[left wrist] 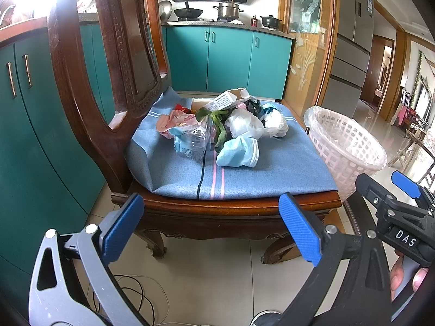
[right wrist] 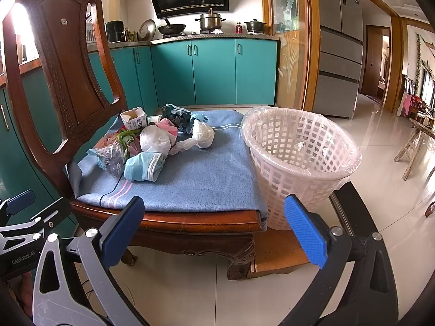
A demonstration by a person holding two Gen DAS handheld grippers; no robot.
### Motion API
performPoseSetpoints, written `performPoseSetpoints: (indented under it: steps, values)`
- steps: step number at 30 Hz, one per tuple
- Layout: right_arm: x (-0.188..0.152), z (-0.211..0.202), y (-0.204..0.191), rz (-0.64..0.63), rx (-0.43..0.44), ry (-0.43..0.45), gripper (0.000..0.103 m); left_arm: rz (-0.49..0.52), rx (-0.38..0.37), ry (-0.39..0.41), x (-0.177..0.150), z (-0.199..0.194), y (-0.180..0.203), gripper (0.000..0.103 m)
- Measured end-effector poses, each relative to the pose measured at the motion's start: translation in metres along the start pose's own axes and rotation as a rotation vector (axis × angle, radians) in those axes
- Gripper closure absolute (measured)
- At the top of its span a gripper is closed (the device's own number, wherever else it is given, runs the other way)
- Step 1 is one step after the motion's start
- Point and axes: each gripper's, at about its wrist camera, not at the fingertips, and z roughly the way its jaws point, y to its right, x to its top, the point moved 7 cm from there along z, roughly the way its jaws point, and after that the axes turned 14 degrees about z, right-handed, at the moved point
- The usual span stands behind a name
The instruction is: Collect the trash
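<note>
Glossy carved wood chair [right wrist: 68,62], plastic basket [right wrist: 299,157].

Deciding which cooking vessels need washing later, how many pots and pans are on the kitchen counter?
3: a black wok on the left, a steel stockpot in the middle, and a dark lidded pot on the right. Others may be hidden behind the chair.

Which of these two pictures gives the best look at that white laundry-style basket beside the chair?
The right wrist view. There the white basket shows whole: rim, plastic liner, lattice wall and the inside. In the left wrist view the basket sits at the edge, partly hidden behind the chair cushion and the right gripper.
</note>
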Motion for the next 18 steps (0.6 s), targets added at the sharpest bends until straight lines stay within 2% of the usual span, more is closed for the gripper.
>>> performPoseSetpoints:
  steps: [18]
  values:
    - [0.0007,0.0002,-0.0007,0.0,-0.002,-0.002,0.003,0.002,-0.001,-0.004,-0.0004,0.0018,0.0008,0.004]
